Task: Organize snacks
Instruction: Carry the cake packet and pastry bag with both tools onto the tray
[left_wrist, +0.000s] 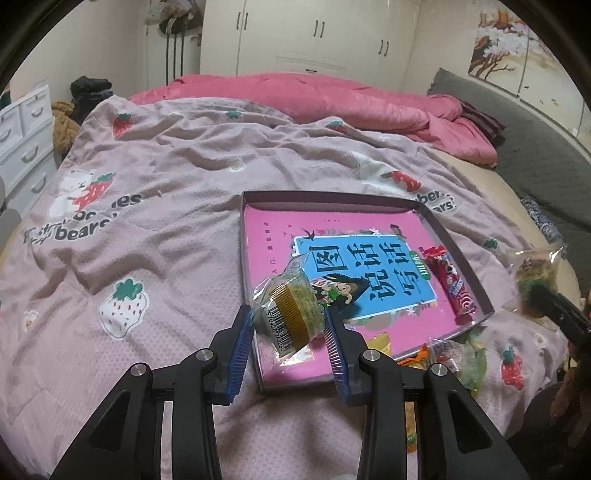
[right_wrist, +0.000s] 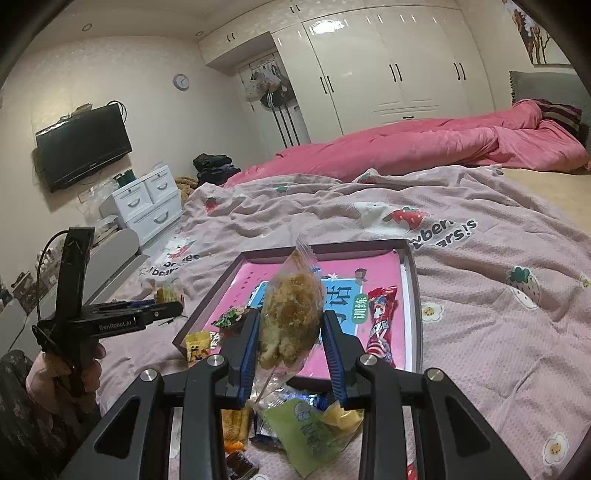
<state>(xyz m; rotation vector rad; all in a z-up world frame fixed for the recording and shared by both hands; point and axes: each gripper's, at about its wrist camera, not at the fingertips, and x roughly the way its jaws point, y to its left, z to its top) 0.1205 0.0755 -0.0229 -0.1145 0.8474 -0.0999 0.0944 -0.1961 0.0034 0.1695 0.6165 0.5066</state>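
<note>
One pink strawberry-print blanket (left_wrist: 177, 177) covers the bed.

Bedspread print: the pale pink strawberry-patterned bedspread (left_wrist: 177, 229) carries dark letters, legible in part as "bears!", left of the shallow dark-rimmed cardboard box (left_wrist: 458, 254).
Bedspread print, far side: a cut-off "ber..." over "bears!" just beyond the box's far right corner.
Book cover: the pink book with a blue panel (left_wrist: 369, 266) lying inside the box shows large black Chinese characters, upside down in the left wrist view.
Barcode: the clear-wrapped yellow-green round snack (left_wrist: 291, 314), at the box's near left edge, bears a barcode with digits reading roughly "970458 74206".
Tool marking: the black handheld gripper body (right_wrist: 114, 321), left of the box, reads "GenRobot.AI".
</note>
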